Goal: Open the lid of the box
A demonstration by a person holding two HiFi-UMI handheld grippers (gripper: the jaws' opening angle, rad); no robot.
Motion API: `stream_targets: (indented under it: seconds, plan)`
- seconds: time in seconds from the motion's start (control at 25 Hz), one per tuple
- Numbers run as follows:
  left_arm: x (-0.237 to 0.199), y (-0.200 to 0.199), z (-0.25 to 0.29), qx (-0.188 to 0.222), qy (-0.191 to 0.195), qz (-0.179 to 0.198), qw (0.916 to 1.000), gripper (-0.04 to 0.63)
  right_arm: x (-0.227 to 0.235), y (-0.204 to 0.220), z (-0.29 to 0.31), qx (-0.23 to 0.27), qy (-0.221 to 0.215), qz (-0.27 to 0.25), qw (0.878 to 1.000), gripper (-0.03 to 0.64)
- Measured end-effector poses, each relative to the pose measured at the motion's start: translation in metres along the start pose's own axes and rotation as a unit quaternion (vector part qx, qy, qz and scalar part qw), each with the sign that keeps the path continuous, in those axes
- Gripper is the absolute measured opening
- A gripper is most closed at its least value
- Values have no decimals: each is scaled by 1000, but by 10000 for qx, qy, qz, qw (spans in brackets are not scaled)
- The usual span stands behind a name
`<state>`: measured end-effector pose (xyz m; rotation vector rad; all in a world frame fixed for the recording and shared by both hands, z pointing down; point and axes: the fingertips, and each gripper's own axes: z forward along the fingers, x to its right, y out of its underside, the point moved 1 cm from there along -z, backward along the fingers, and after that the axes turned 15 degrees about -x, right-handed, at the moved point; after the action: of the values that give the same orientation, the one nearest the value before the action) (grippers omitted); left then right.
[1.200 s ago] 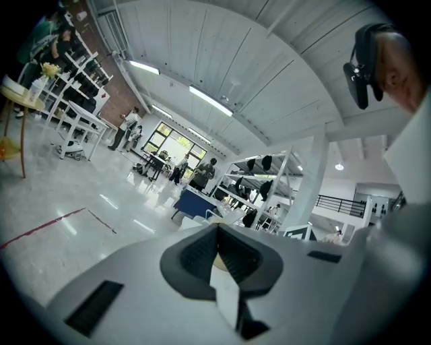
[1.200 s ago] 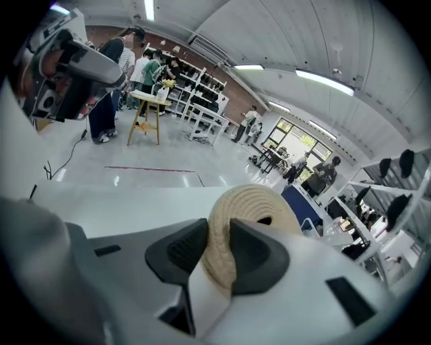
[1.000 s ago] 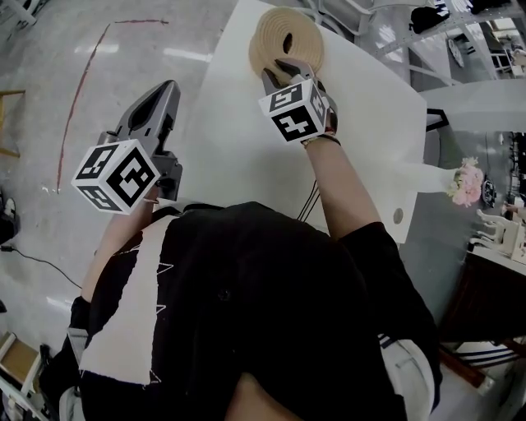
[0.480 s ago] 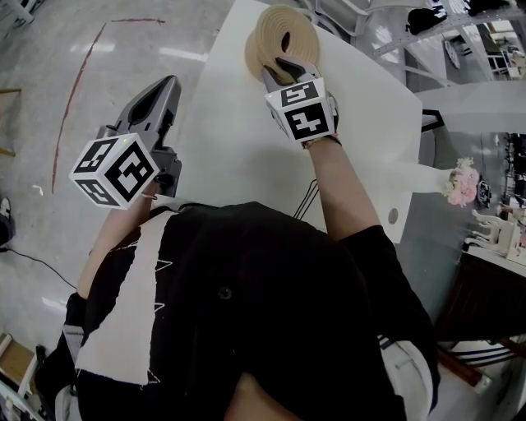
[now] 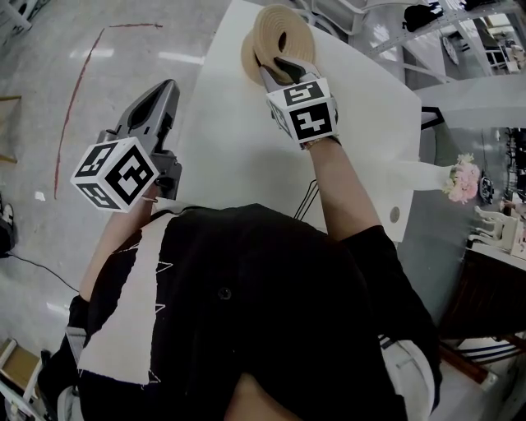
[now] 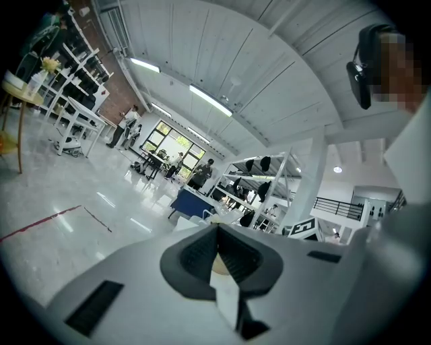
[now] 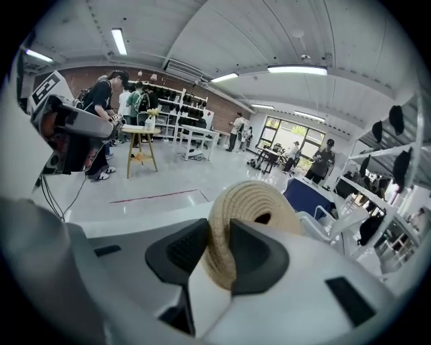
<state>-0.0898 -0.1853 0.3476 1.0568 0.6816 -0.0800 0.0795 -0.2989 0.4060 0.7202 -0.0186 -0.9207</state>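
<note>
A round woven straw lid [image 5: 282,31] with a hole in its top stands tilted on edge at the far end of the white table [image 5: 238,148]. My right gripper [image 5: 276,66] is shut on its rim; in the right gripper view both pads press the braided edge [image 7: 219,253] of the lid [image 7: 259,205]. A tan rim [image 5: 246,57] shows just below the lid at its left; whether it is the box, I cannot tell. My left gripper [image 5: 164,89] hangs over the floor left of the table, jaws shut [image 6: 217,251] on nothing.
The table's left edge runs beside my left gripper, with grey floor and a red line [image 5: 72,103] beyond. Pink flowers [image 5: 465,179] and a dark cabinet [image 5: 493,288] stand at the right. White metal frames [image 5: 362,25] lie beyond the table's far end.
The right gripper has rolled and shifted slightly up, tipping the woven lid more steeply on edge. The left gripper has stayed where it was.
</note>
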Motion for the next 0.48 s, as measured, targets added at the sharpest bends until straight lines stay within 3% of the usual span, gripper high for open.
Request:
stream_targets:
  seconds: [0.48]
  plan:
    - [3, 1, 4, -9, 14, -5, 10000, 9, 5, -1, -9, 281, -173, 471, 9983, 107]
